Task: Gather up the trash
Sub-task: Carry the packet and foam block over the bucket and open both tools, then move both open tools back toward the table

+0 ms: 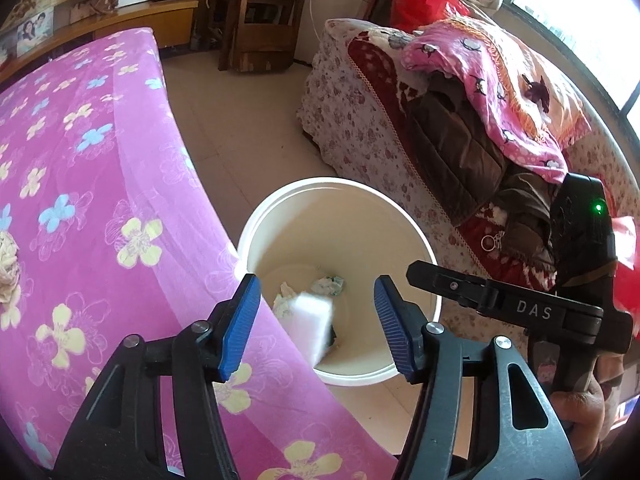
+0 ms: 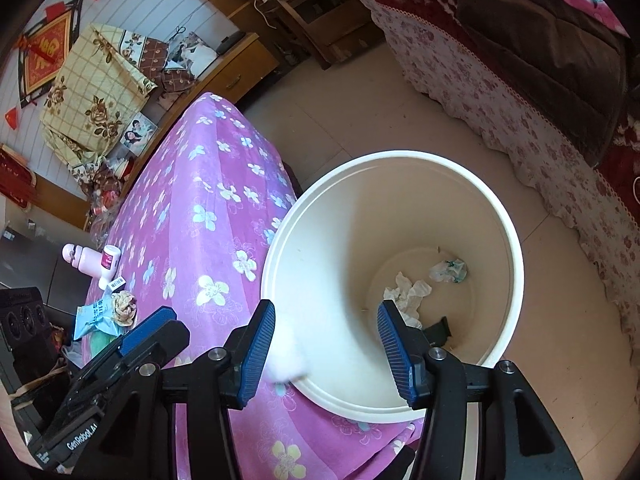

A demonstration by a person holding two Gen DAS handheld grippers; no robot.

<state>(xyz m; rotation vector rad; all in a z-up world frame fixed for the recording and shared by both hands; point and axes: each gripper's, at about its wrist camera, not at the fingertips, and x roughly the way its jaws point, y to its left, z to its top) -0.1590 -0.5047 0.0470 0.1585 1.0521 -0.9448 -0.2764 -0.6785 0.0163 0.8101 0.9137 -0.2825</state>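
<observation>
A white bucket (image 1: 416,240) (image 2: 516,280) stands on the floor against the table with the pink flowered cloth (image 1: 100,160) (image 2: 208,184). In it lie a crumpled white tissue (image 2: 408,292), a green-and-white wrapper (image 2: 448,270) (image 1: 328,284) and a dark scrap (image 2: 438,328). My left gripper (image 1: 316,286) is open above the bucket, and a blurred white piece (image 1: 308,324) hangs loose in the air below its pads. My right gripper (image 2: 327,306) is open too, with a blurred white wad (image 2: 286,356) beside its left pad. On the cloth lie a blue snack packet (image 2: 94,316) and crumpled paper (image 2: 124,306) (image 1: 8,264).
A pink bottle (image 2: 86,258) and a white pill bottle (image 2: 108,264) lie at the table's far end. A sofa with a flowered cover (image 1: 348,112) (image 2: 500,92), piled with clothes, stands right of the bucket. Between them runs bare tiled floor (image 1: 248,120), with wooden furniture (image 1: 260,20) beyond.
</observation>
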